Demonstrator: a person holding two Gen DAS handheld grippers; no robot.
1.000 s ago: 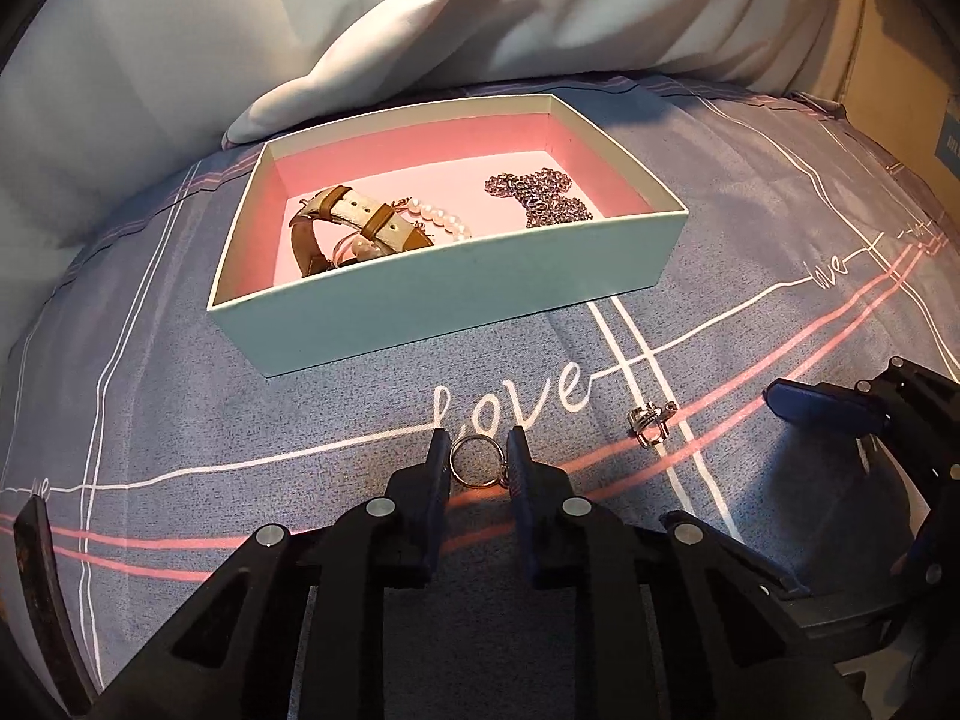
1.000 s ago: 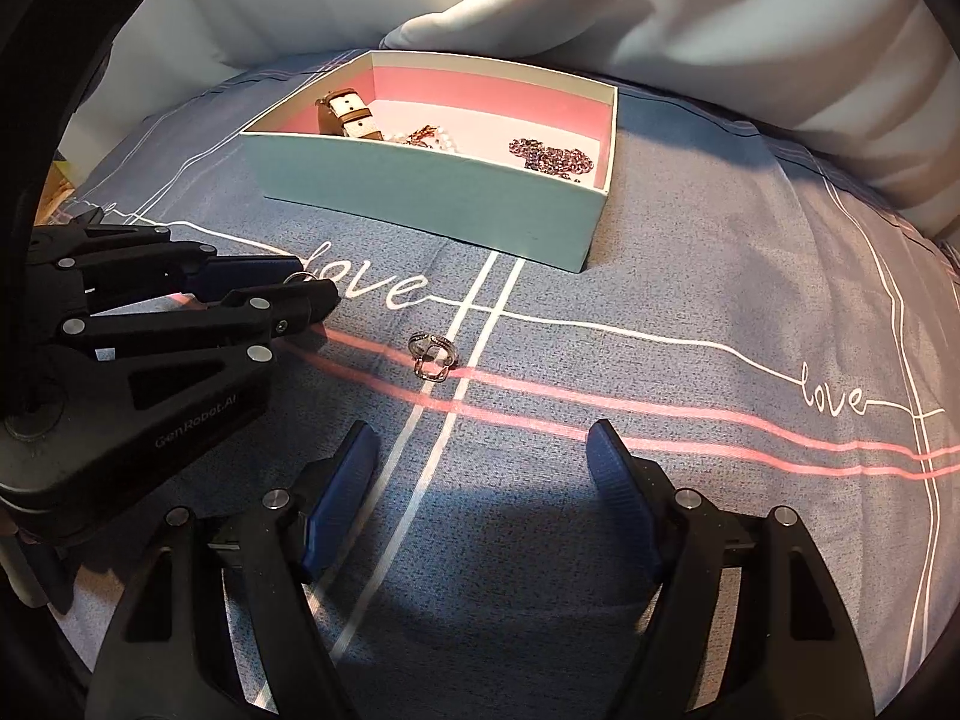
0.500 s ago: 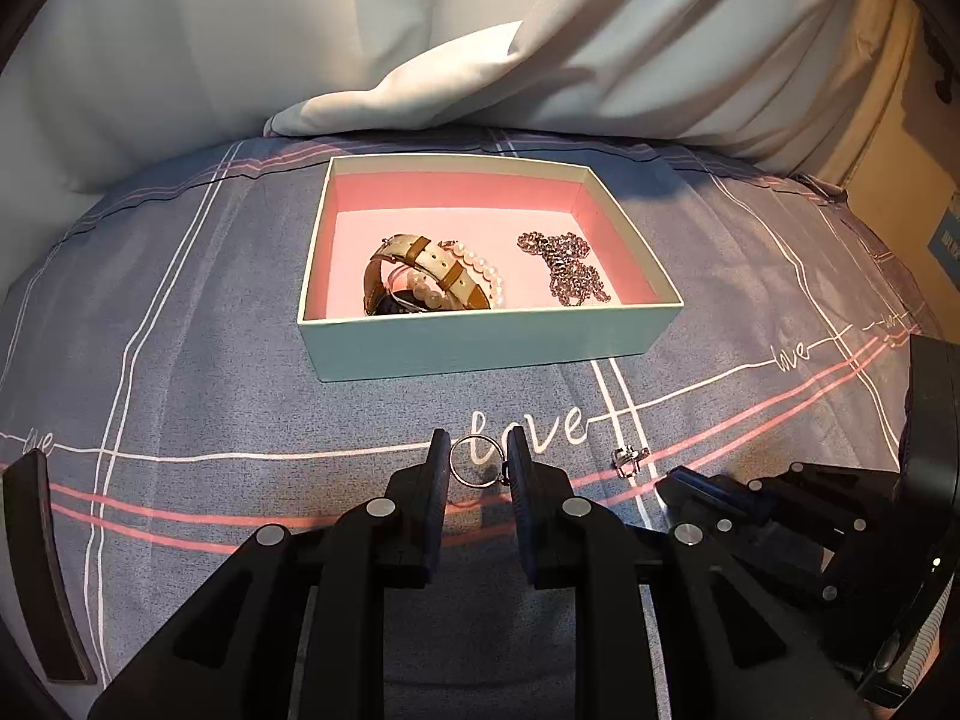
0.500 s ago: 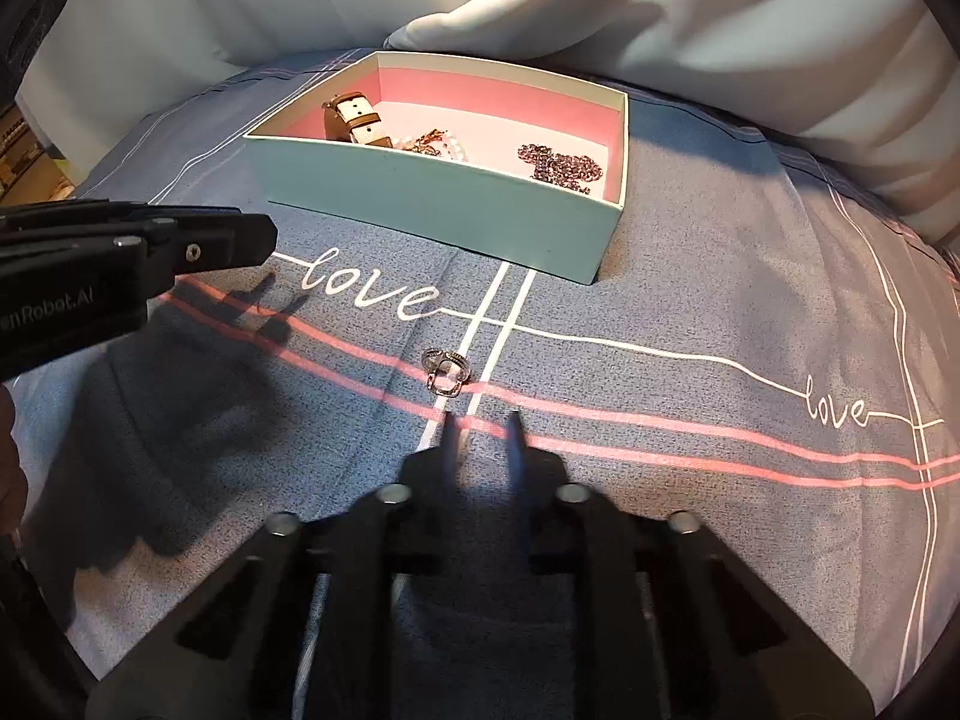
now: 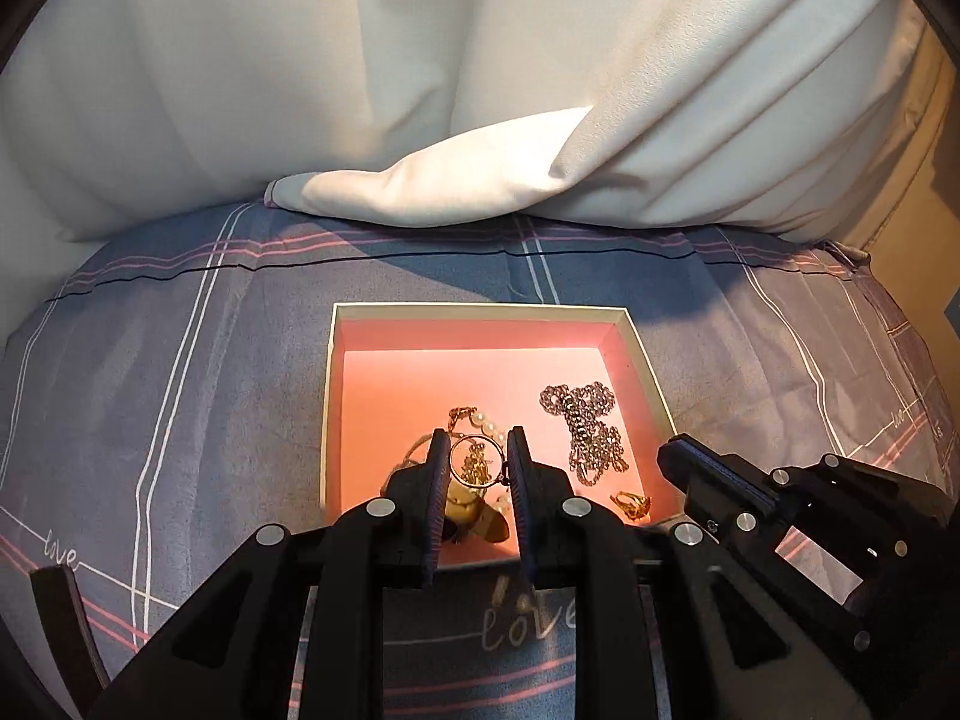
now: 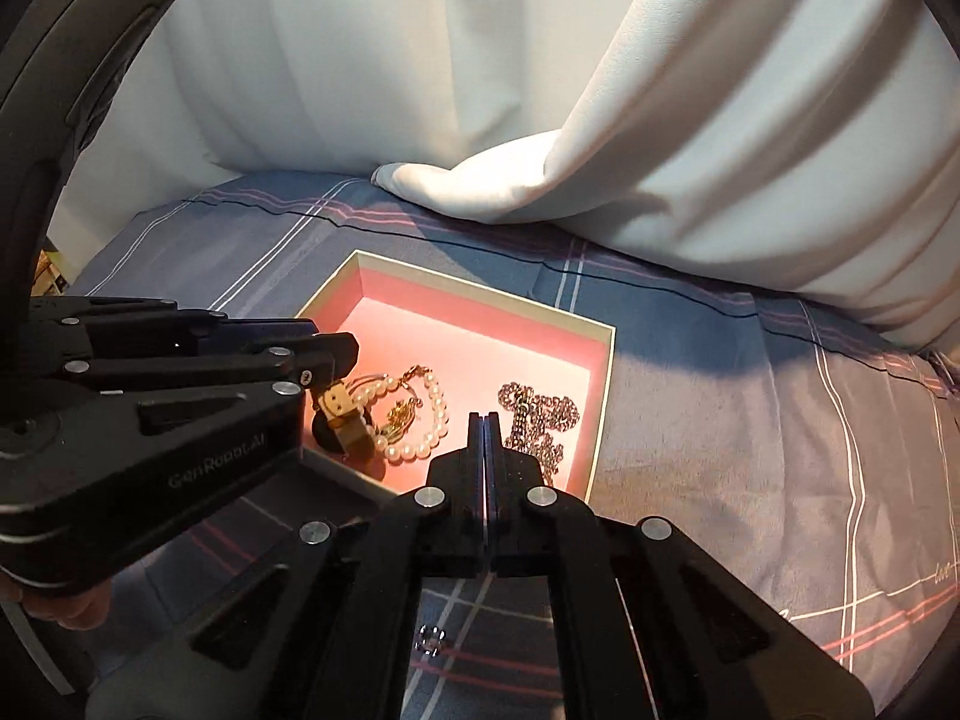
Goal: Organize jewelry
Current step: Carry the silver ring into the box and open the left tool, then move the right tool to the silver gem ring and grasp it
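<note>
Pinches a thin hoop ring (image 5: 478, 461) in the left gripper (image 5: 478, 469), jaws narrowed just to the hoop's width, pads against its two sides. Hangs it over the near half of the pink-lined box (image 5: 480, 307), above the watch (image 5: 474, 510) and the pearl bracelet (image 6: 420, 420), not yet let go. Shows a tangled chain (image 5: 585, 426) on the box's right side and a small gold piece (image 5: 631, 504) near its front right corner. Presses the right gripper (image 6: 483, 438) fully closed, pads together, nothing visible between them, over the box's near wall beside the chain. Leaves a small stone-set ring (image 6: 431, 641) out on the bedspread (image 6: 720, 420), glimpsed under the right gripper, near the box but outside it.

Looks mostly done: four pieces in the box, a fifth over it awaiting release, one out on the cloth to fetch. Probably calls for opening the left jaws, then going back for the stray ring.

Reads "love" in white script on the bedspread just in front of the box in the left view, again small at that view's far left, and at the right edge of the right view. Reads "GenRobot.AI" on the left gripper's side in the right view. Shows no legible brand on box or watch.
</note>
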